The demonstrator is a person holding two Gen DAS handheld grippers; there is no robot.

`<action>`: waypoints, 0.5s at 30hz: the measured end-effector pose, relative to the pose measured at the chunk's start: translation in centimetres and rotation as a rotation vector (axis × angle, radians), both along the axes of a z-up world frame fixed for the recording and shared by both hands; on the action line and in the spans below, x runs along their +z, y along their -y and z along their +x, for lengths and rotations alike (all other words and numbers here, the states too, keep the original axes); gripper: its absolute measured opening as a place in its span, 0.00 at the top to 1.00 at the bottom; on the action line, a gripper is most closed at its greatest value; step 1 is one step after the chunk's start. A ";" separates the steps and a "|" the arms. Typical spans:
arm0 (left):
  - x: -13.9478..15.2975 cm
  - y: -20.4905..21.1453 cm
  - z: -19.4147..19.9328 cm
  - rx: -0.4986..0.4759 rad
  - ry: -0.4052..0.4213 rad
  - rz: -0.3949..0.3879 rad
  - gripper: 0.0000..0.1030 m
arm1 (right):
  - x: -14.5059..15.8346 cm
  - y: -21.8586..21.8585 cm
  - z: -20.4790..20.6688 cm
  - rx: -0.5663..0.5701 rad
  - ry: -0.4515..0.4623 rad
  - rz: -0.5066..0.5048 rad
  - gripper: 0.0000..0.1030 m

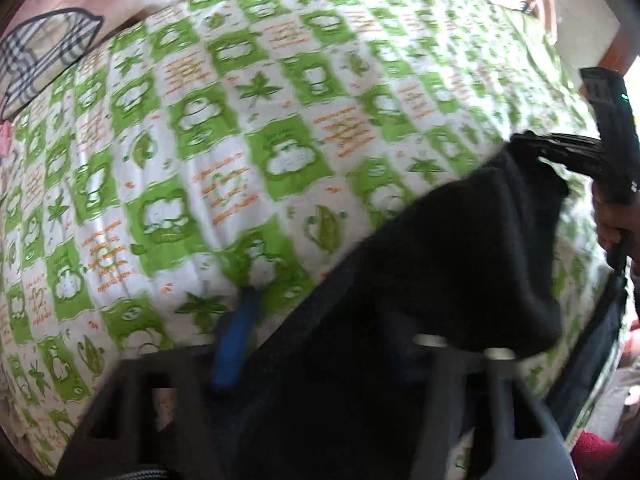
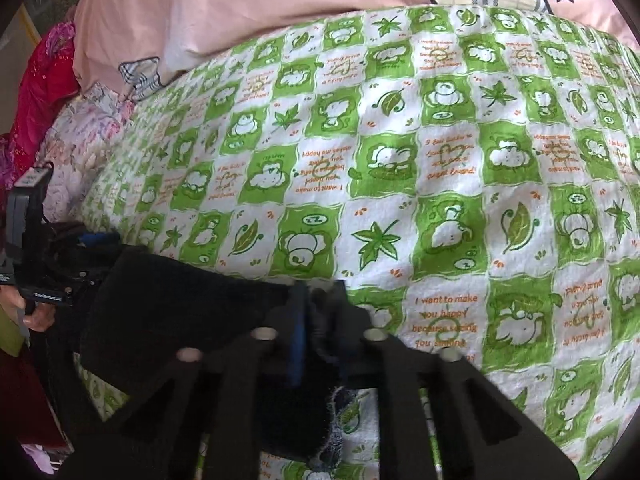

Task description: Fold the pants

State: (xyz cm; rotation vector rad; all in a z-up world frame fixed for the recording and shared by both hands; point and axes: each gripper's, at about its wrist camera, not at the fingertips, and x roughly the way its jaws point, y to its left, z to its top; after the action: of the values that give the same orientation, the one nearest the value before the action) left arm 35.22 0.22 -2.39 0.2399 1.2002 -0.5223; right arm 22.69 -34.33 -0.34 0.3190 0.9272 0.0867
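On the green-checked bedsheet (image 2: pixel 440 184), black pants (image 2: pixel 180 312) sit clamped in both hand-held grippers.

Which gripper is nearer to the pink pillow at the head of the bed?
Neither, clearly. The left gripper and right gripper both clamp the black pants at the near bed edge, far across the green sheet from the pink pillow.

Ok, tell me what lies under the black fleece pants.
Under the black fleece pants lies the green-and-white checked cartoon bedsheet, showing all around them and beneath the raised edge. The pants cover the sheet directly below, so anything else there is hidden.
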 end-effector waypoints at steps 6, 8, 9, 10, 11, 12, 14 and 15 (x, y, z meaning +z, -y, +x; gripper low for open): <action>3.0 0.8 -4.1 -0.053 0.081 -0.018 0.95 | 3.9 0.7 -4.0 0.025 0.120 -0.013 0.92; 4.2 0.7 -6.5 -0.059 0.110 -0.043 0.95 | 5.4 1.0 -6.3 0.045 0.170 -0.044 0.92; 4.5 0.9 -7.8 -0.059 0.119 -0.050 0.96 | 6.0 1.2 -7.3 0.050 0.186 -0.056 0.92; 4.8 0.9 -8.9 -0.059 0.124 -0.058 0.96 | 6.4 1.4 -8.2 0.054 0.197 -0.063 0.92; 5.2 0.7 -10.1 -0.057 0.126 -0.068 0.96 | 6.7 1.7 -9.1 0.058 0.212 -0.066 0.92; 5.5 0.7 -11.5 -0.055 0.127 -0.080 0.96 | 6.9 1.8 -10.1 0.070 0.227 -0.064 0.92; 5.7 0.8 -13.9 -0.055 0.129 -0.107 0.96 | 7.0 1.4 -12.2 0.104 0.240 -0.083 0.92; 6.0 0.9 -15.0 -0.057 0.130 -0.111 0.96 | 6.9 1.2 -12.8 0.116 0.240 -0.096 0.92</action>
State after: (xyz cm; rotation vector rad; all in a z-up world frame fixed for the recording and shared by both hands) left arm 20.18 -0.65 3.60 0.2103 1.0371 -0.6125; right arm 9.86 -35.51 6.56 0.1607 0.7090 0.1827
